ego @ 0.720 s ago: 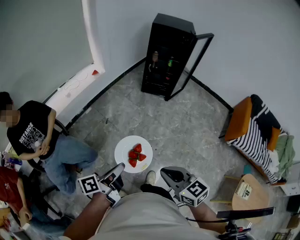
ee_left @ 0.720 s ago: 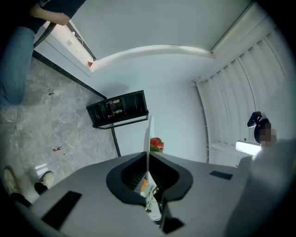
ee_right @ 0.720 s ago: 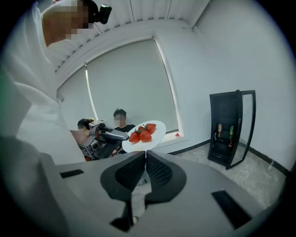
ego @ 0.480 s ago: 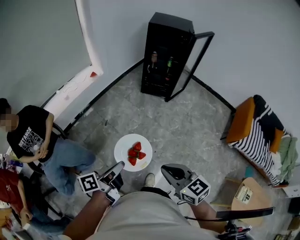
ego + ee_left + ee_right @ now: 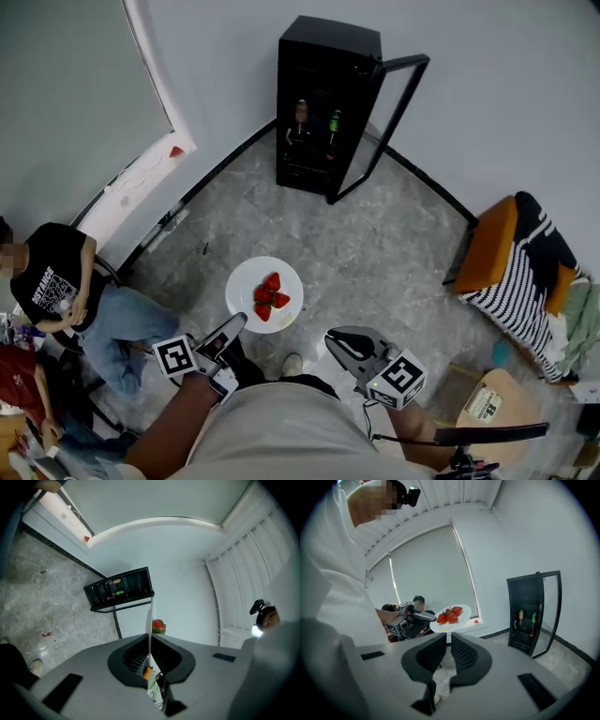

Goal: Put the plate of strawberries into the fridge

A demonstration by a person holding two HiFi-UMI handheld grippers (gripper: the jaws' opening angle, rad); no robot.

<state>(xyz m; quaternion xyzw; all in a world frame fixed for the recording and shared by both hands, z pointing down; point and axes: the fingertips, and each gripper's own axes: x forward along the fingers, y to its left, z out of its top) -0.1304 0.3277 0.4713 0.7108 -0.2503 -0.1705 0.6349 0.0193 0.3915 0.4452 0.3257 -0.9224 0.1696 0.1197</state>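
Carry step — left gripper (image 5: 236,324) is clamped on the rim of the plate (image 5: 246,286) of strawberries (image 5: 270,298), out over the floor (image 5: 375,253) well short of the open fridge (image 5: 323,103), right gripper (image 5: 342,339) pinched shut on nothing — next I'd guess walk over, keep it level, slide it inside.

The head view looks from above the person's chest steeply down onto the grey floor (image 5: 375,253), with the fridge (image 5: 323,103) well off at the top of the frame. The left gripper view sits close behind the left gripper (image 5: 149,639) and is rolled on its side — floor at left, fridge lying sideways, the plate (image 5: 149,620) edge-on right before the lens. The right gripper view looks over the right gripper (image 5: 449,637) across the room toward the window (image 5: 426,573). All three share the fridge and the plate.
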